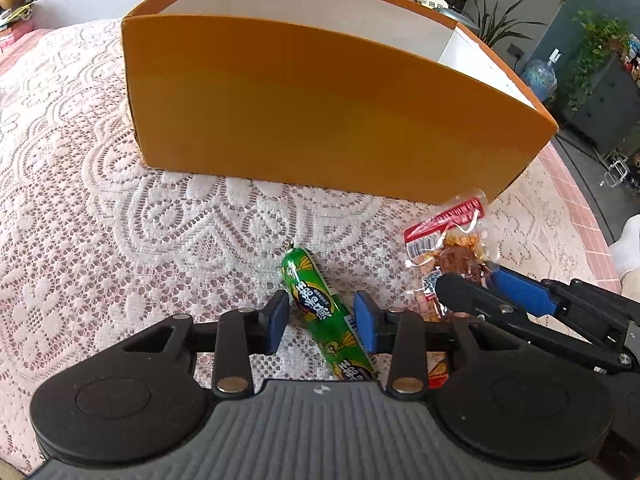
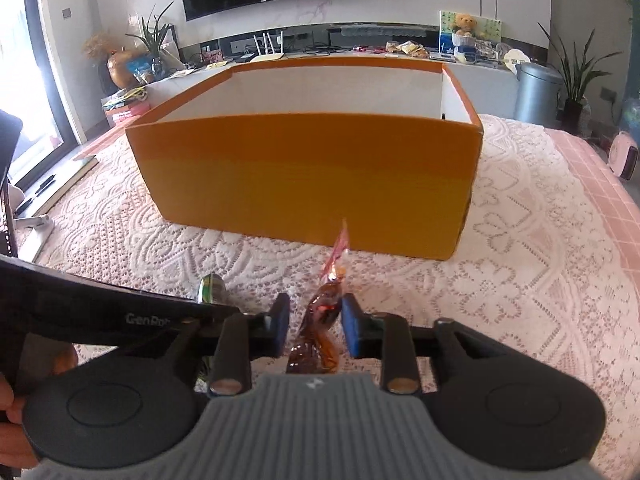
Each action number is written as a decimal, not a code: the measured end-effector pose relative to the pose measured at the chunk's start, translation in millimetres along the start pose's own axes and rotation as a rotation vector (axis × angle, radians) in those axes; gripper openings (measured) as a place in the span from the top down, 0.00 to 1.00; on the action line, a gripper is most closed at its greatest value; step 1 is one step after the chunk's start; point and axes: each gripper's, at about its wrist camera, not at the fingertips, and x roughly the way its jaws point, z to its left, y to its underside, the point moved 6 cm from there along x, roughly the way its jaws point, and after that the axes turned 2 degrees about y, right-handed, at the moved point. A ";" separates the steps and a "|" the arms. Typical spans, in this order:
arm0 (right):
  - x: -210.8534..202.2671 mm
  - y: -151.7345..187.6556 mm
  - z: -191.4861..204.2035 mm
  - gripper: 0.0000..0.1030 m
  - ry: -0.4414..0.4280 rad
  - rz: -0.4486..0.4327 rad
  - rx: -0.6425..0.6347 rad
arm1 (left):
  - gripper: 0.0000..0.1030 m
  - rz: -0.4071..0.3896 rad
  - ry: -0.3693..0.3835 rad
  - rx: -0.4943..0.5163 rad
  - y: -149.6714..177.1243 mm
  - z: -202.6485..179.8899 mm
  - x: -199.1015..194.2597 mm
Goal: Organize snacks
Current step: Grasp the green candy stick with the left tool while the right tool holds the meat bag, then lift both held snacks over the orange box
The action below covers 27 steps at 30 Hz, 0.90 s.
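I have both tongs low before the tall orange cardboard box (image 1: 320,108) on the lace-covered table (image 1: 100,208) — my left gripper (image 1: 322,322) straddles the green foil-wrapped sausage stick (image 1: 320,308), pads barely clear; my right gripper (image 2: 314,330) brackets the clear packet of brown snacks (image 2: 320,320), unpinched — both poised to grip and box.

The left gripper (image 1: 322,318) points steeply down, its blue-padded jaws narrowly parted with a green sausage stick (image 1: 326,314) between them, the pads right at its sides. Just to its right, the right gripper (image 2: 315,326) tilts down too, jaws slightly apart around a clear snack packet (image 2: 320,320). Part of a hand (image 2: 10,404) shows at the left edge of the right wrist view.
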 end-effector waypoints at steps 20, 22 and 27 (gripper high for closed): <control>-25.9 -9.2 2.9 0.84 0.034 -0.065 -0.010 | 0.72 -0.050 0.070 -0.003 5.2 23.7 -44.7; -33.2 -12.0 3.5 0.84 0.037 -0.082 -0.013 | 0.72 -0.063 0.073 0.001 4.3 25.0 -53.2; -55.1 -20.1 5.5 0.85 0.051 -0.135 -0.010 | 0.73 -0.116 0.088 0.000 -0.3 26.8 -81.5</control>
